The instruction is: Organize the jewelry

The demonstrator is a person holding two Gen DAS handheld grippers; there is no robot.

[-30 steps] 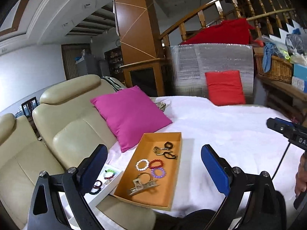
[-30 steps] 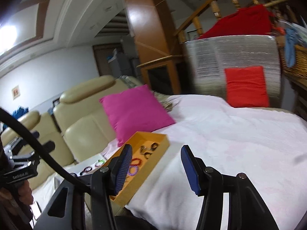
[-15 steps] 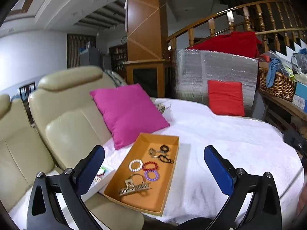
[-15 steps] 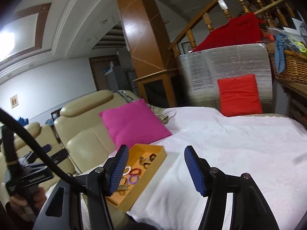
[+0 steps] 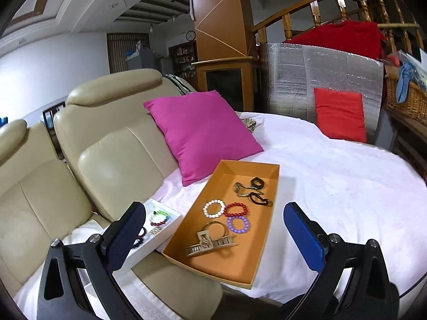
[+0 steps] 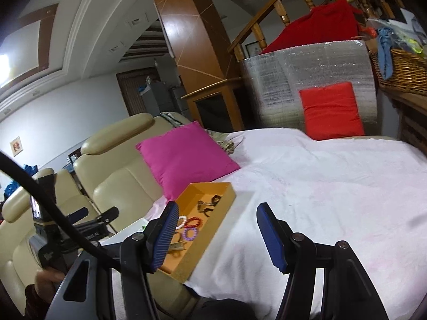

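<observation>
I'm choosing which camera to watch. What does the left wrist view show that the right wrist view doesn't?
Only the left wrist view shows the white tray's bracelets and the whole hair claw. Only the right wrist view shows the left gripper in its hand. Both show the orange tray with its white, red and purple bracelets, and the pink pillow.
</observation>
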